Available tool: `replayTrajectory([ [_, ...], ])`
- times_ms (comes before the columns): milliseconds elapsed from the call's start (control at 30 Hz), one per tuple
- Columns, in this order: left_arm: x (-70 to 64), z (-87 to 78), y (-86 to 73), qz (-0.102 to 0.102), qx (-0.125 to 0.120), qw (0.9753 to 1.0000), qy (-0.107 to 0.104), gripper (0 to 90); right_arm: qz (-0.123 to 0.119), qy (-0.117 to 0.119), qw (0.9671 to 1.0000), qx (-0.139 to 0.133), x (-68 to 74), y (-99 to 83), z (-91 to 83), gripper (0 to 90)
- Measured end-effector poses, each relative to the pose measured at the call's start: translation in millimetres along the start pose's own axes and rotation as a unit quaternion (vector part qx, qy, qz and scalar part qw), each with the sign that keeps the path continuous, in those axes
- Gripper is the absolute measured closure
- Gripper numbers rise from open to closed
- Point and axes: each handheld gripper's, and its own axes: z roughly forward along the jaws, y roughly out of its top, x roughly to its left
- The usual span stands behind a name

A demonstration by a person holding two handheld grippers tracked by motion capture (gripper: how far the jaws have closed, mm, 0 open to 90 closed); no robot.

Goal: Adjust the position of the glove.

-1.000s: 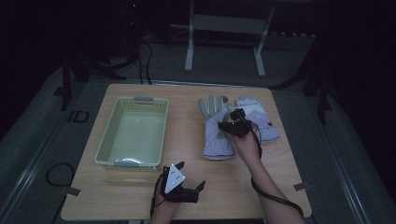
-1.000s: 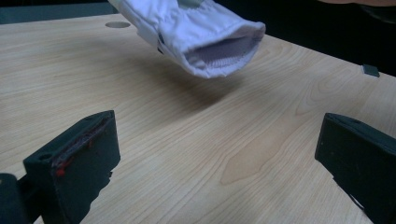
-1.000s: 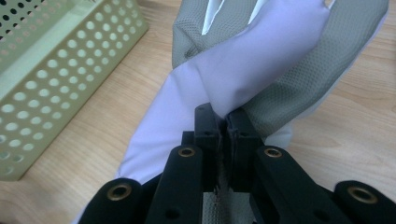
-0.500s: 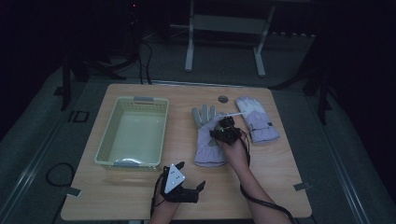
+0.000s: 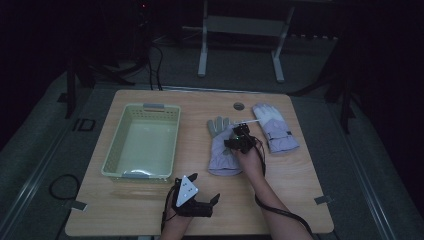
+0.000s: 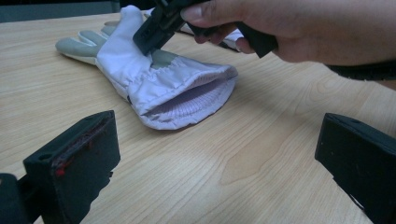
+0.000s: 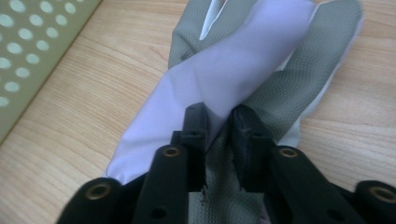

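Dark floor and a metal stand surrounded the wooden table [image 5: 150,210]. On its left half sat a pale green basket [image 5: 116,150], with nothing visible inside. Right of the basket lay a lilac glove [image 5: 222,150], fingers pointing to the far edge and open cuff toward the person. A second glove [image 5: 274,131] lay apart from it, further right, near a small round hole [image 5: 239,106] in the tabletop.

The right gripper [image 7: 218,122] was over the near glove, its jaws pinched on a raised fold of the lilac fabric, with the grey palm material beside them. In the left gripper view the hand [image 6: 299,28] gripped that tool just above the glove's wrist.

The left gripper [image 5: 200,192] rested at the near edge of the table, jaws spread wide and holding nothing, facing the glove's cuff.
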Motion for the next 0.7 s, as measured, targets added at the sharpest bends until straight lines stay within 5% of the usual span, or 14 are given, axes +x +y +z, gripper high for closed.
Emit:
replayTrajectory([
  [100, 0.1, 0.1, 0.0, 0.000, 0.000, 1.0000, -0.001, 0.2, 0.003, 0.002, 1.0000, -0.002, -1.8, 2.0, -4.1, 70.3],
  [400, 0.4, 0.4, 0.2, -0.001, 0.002, 1.0000, -0.002, 0.2, -0.041, -0.004, 0.9991, -0.014, -14.9, 6.3, -29.6, 55.9],
  [700, -0.2, 1.2, 0.5, 0.001, 0.005, 1.0000, -0.002, 0.2, -0.061, -0.034, 0.9963, -0.049, -56.1, 3.9, -64.4, 49.0],
])
